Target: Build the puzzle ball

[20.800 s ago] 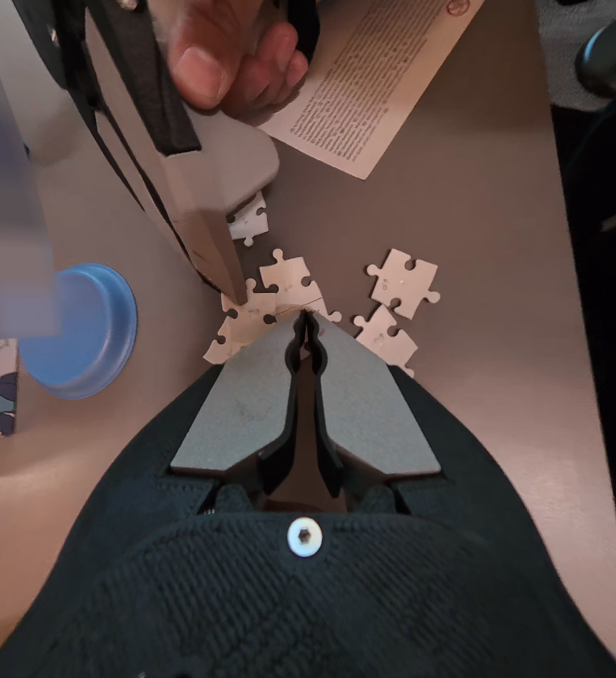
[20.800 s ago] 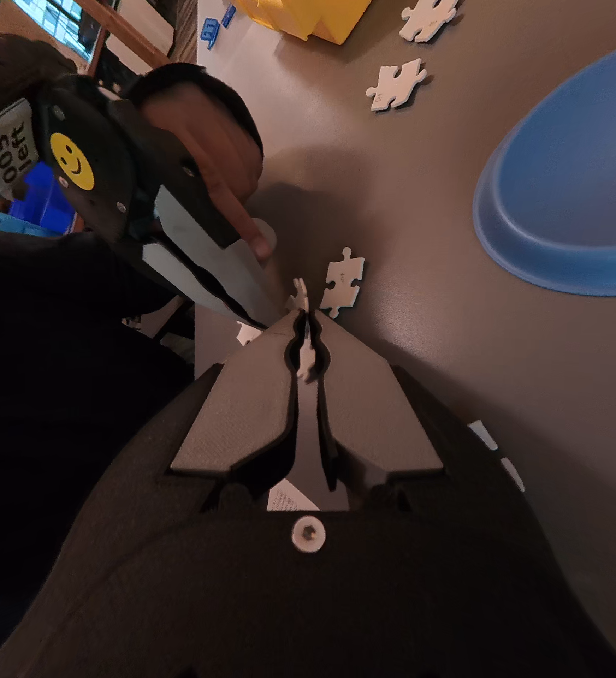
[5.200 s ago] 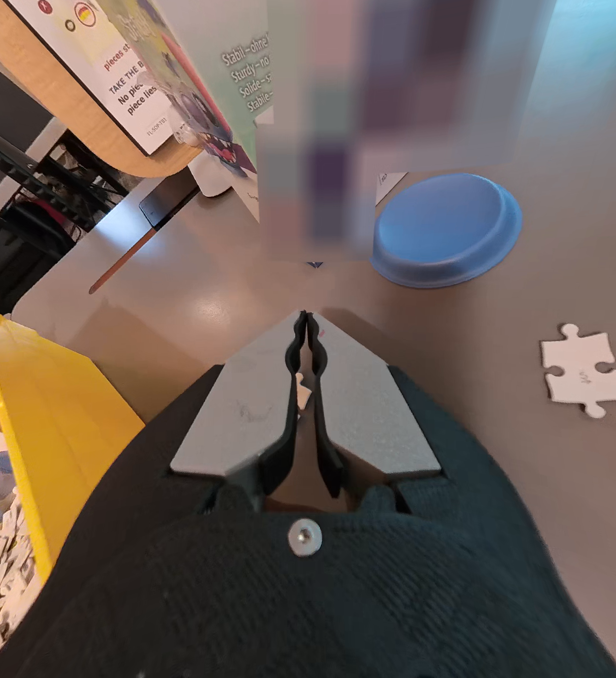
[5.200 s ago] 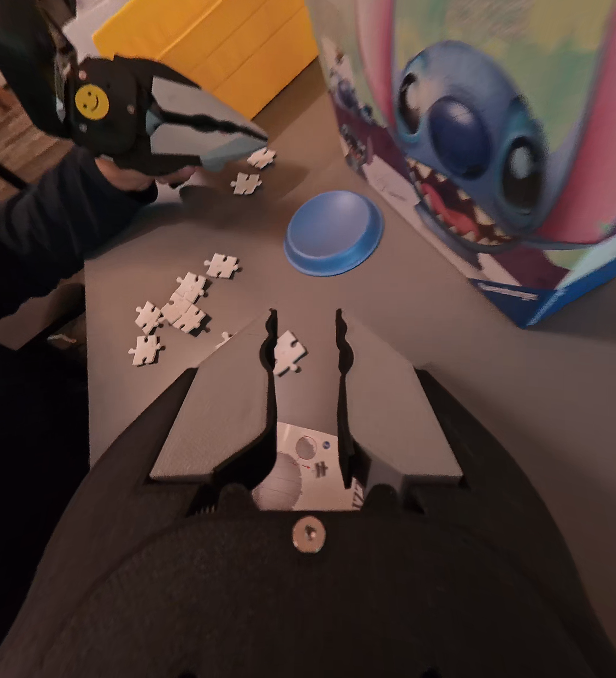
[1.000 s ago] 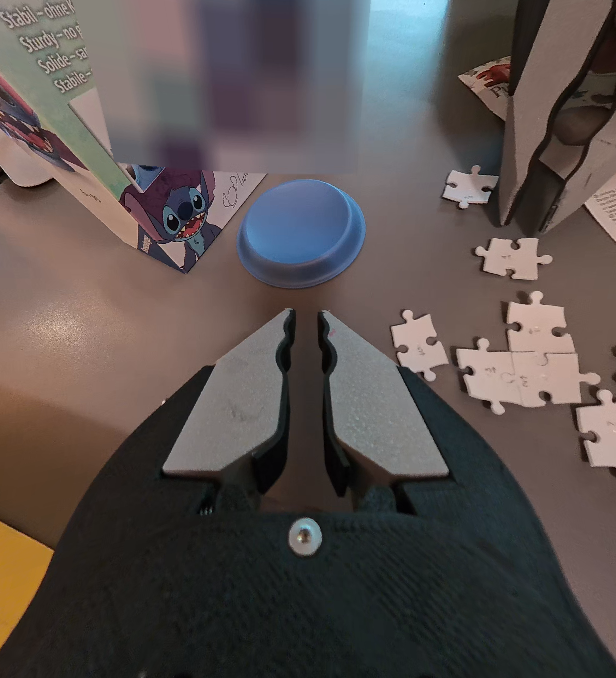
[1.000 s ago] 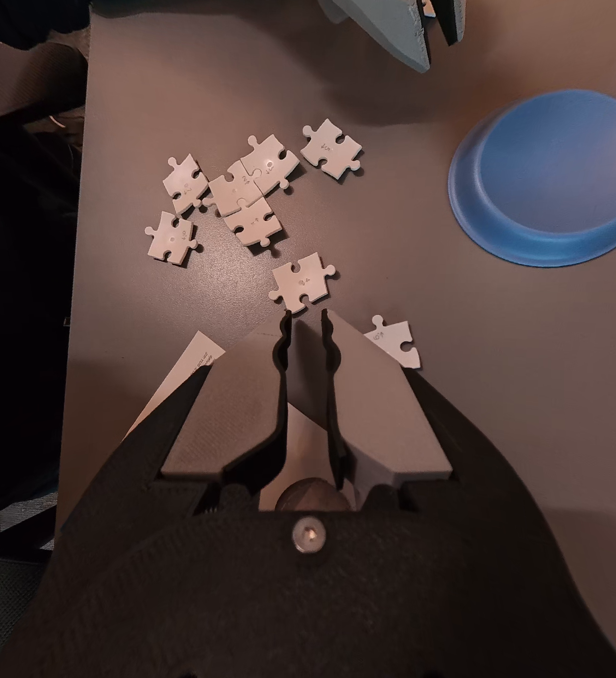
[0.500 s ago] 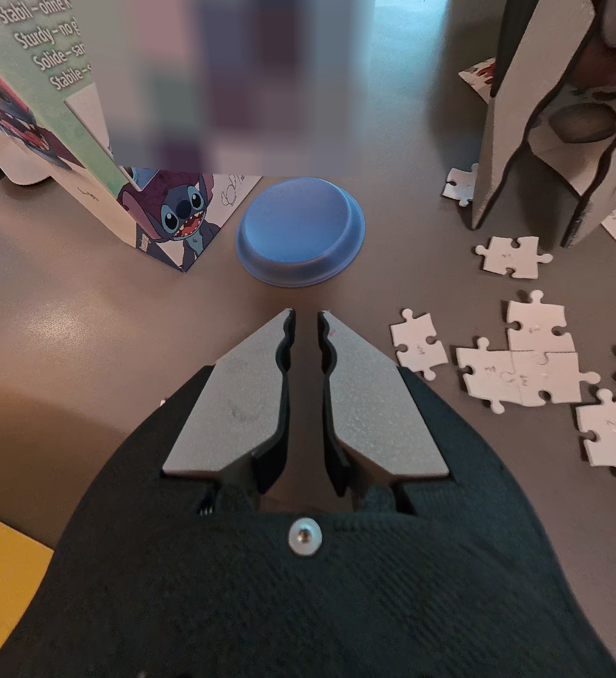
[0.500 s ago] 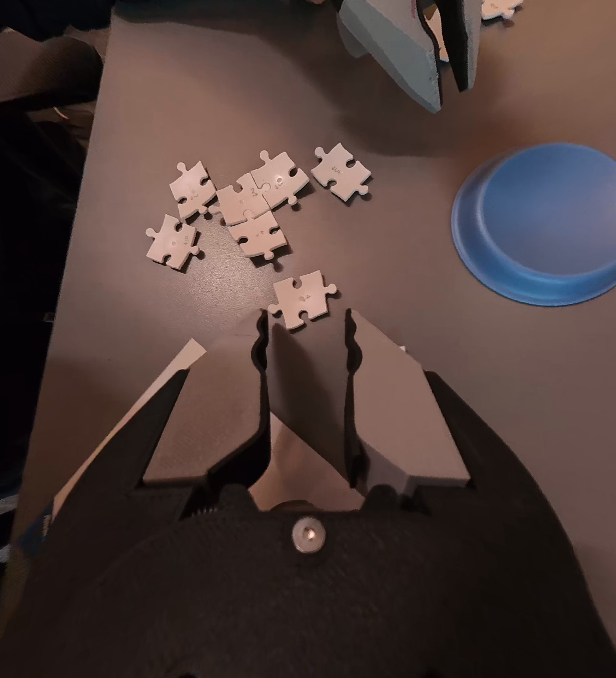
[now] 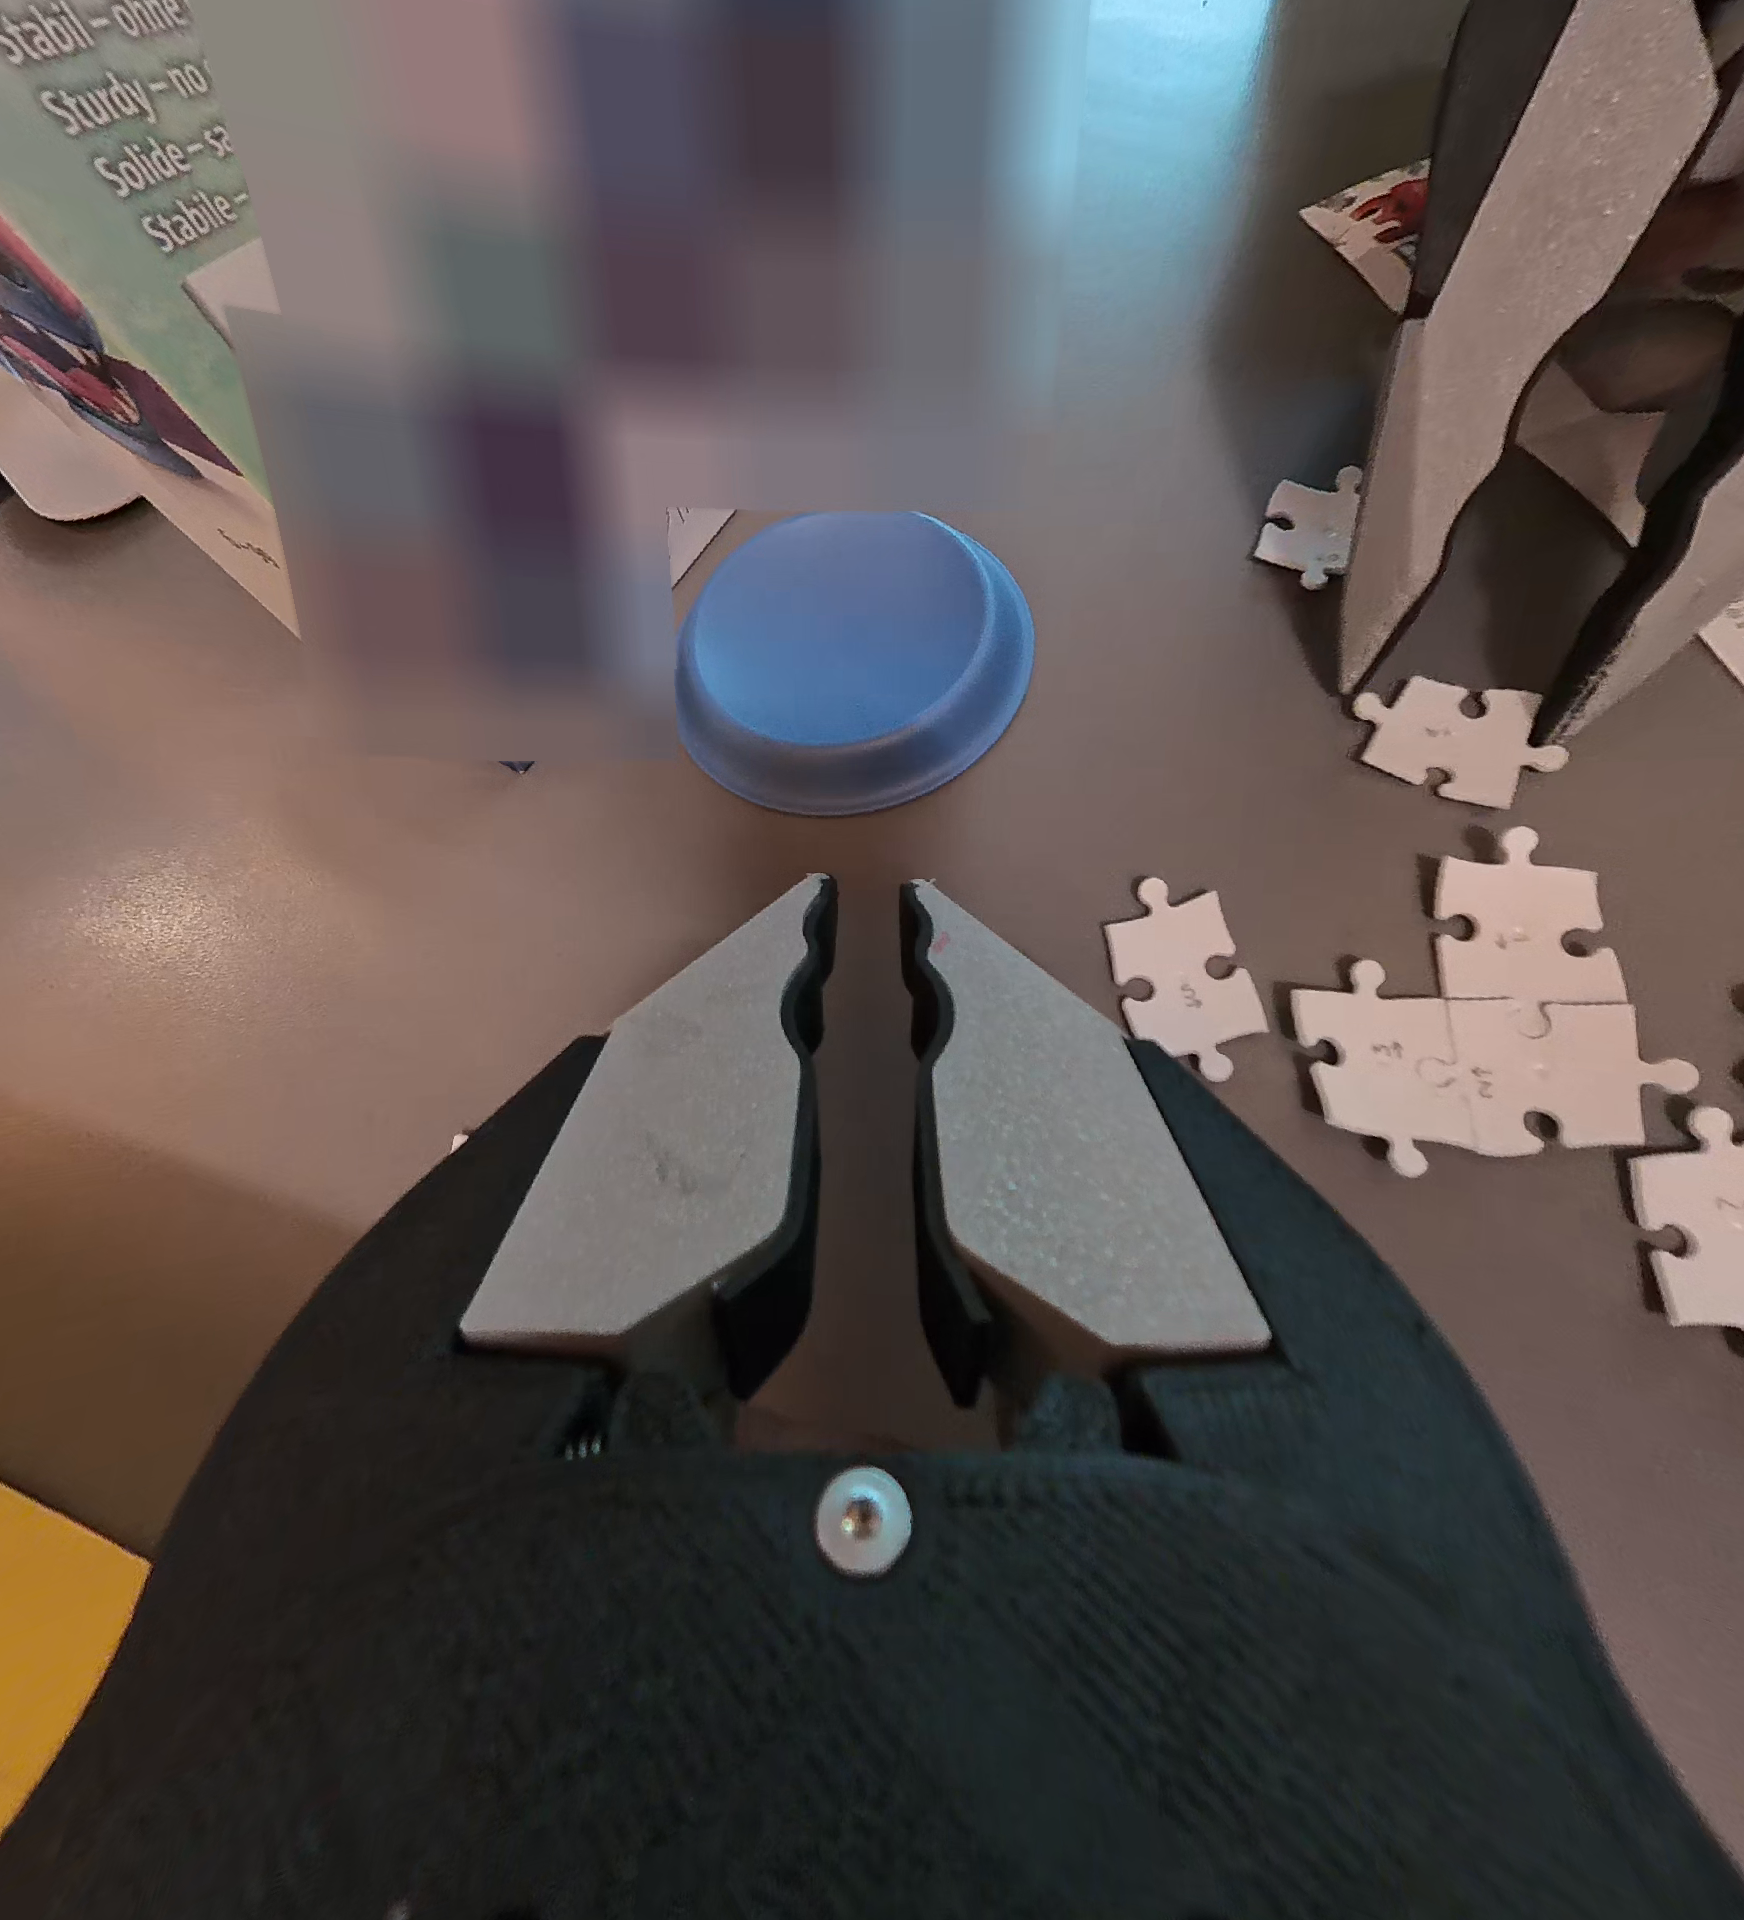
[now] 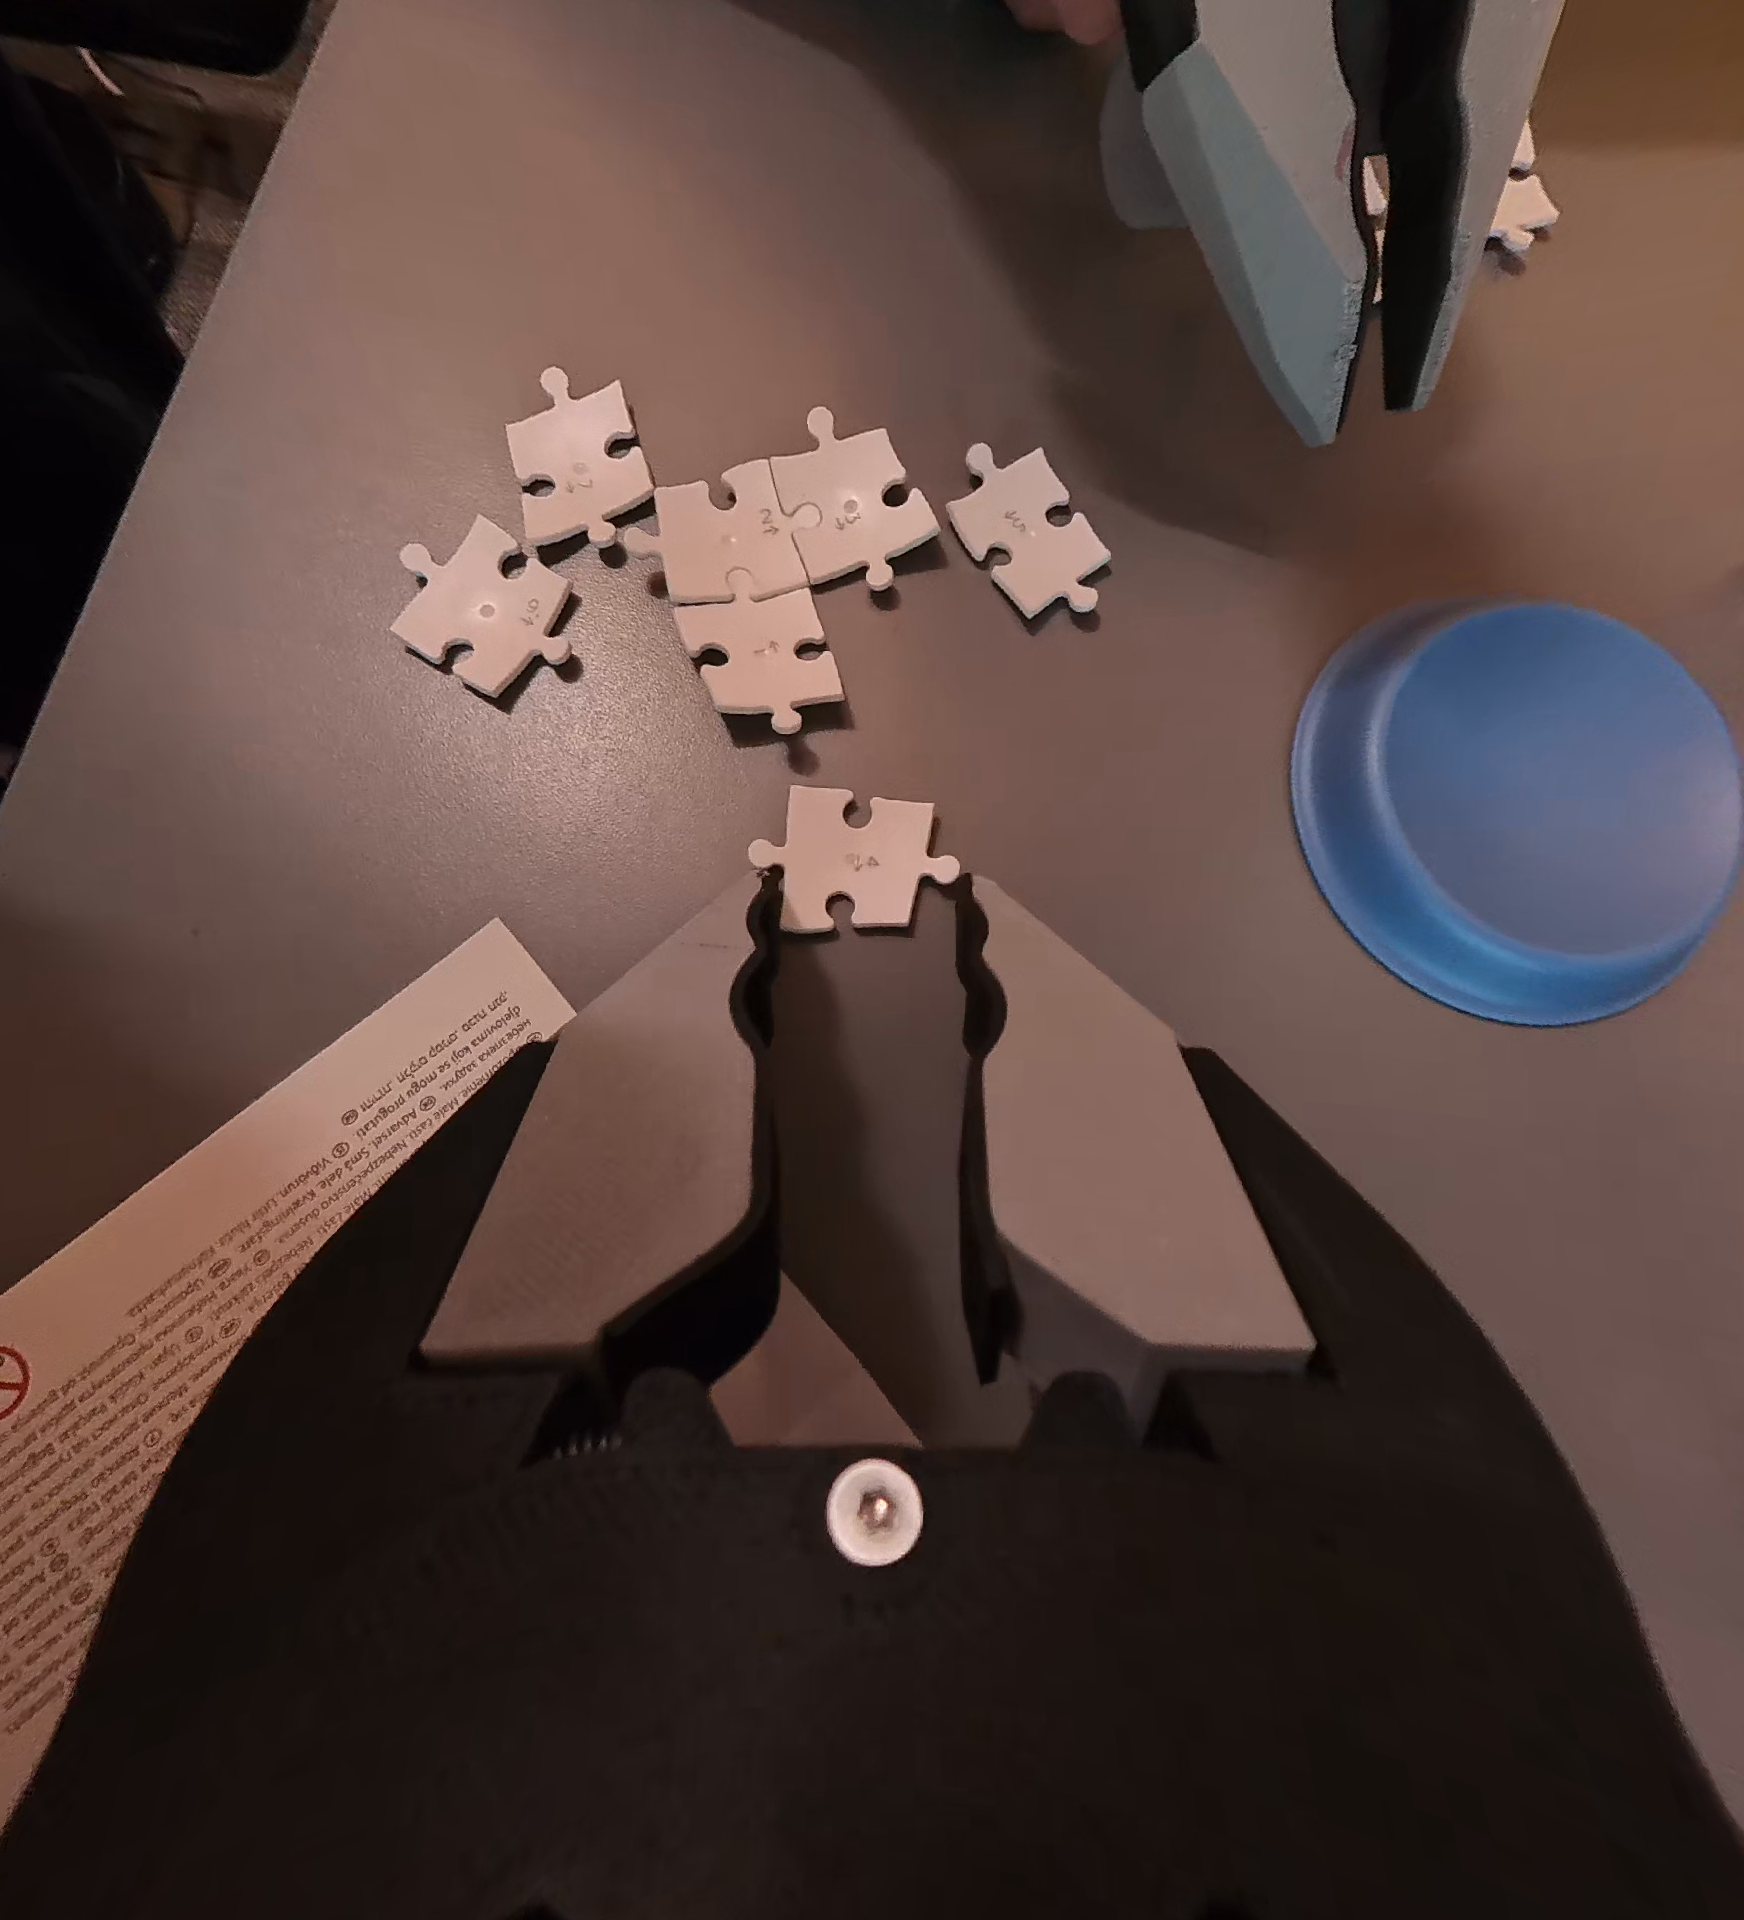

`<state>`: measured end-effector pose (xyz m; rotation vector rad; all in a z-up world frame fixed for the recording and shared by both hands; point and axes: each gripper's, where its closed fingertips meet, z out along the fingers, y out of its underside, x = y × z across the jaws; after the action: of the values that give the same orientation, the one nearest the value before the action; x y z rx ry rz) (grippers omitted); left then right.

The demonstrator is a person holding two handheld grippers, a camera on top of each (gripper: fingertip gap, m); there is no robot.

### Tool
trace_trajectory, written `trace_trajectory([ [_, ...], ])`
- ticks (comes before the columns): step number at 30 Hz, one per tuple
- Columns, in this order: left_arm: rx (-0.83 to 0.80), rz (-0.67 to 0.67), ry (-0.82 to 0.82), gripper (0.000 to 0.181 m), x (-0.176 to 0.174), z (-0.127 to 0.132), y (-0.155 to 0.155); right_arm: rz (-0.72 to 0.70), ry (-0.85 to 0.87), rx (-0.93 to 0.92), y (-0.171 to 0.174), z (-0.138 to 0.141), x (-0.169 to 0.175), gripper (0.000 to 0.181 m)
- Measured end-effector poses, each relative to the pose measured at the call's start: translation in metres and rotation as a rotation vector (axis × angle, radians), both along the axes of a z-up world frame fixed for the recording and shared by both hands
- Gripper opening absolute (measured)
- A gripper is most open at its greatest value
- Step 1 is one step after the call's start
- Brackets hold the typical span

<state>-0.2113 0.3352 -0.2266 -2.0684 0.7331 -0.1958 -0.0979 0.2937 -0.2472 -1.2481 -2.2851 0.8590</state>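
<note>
Right gripper [image 10: 863,894]: fingers apart, straddling a loose piece [image 10: 852,857] lying flat on the desk [image 10: 1159,727]; the tips sit at its two side tabs, gripping nothing yet.
Left gripper [image 9: 866,896]: fingers slightly apart and empty, hovering over bare desk short of the blue dish [image 9: 852,660].
Puzzle so far: a joined cluster [image 10: 780,561] of three pieces lies flat, well short of a ball; more singles lie around it, one [image 10: 1026,530] just to its right, two to its left.
Slip risk: the piece is thin and flat, so closing fingers may ride over it or push it along the desk rather than lift it.
Tab risk: a pinch landing on the small tabs alone could twist the piece or flick it out.
Knock risk: the cluster is near; a skidding piece or low fingers could pull its joints apart.
Writing: each piece carries a small mark; a printed leaflet [image 10: 224,1174] lies under the right gripper; the picture box [image 9: 109,260] has lines of print, not repeated here.
Brand: none told.
</note>
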Motion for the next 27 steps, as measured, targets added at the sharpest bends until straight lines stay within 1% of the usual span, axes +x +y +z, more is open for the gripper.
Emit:
trace_trajectory([
  [4, 0.000, 0.000, -0.002, 0.010, 0.000, 0.000, 0.000, 0.010, 0.001, -0.011, -0.003, 0.000, 0.000, 0.022],
  [13, -0.004, -0.004, -0.002, 0.010, 0.000, 0.000, -0.001, -0.001, 0.028, 0.033, 0.000, 0.002, -0.003, 0.022],
  [19, -0.021, -0.007, -0.009, 0.010, -0.001, -0.002, -0.002, 0.002, 0.067, 0.036, 0.003, 0.016, -0.008, 0.022],
  [23, -0.028, 0.000, -0.013, 0.011, -0.003, -0.002, -0.002, 0.070, 0.044, 0.057, -0.001, 0.024, -0.017, 0.021],
  [27, -0.039, -0.001, -0.013, 0.011, -0.005, -0.004, -0.003, 0.177, -0.015, 0.136, -0.009, 0.024, -0.034, 0.021],
])
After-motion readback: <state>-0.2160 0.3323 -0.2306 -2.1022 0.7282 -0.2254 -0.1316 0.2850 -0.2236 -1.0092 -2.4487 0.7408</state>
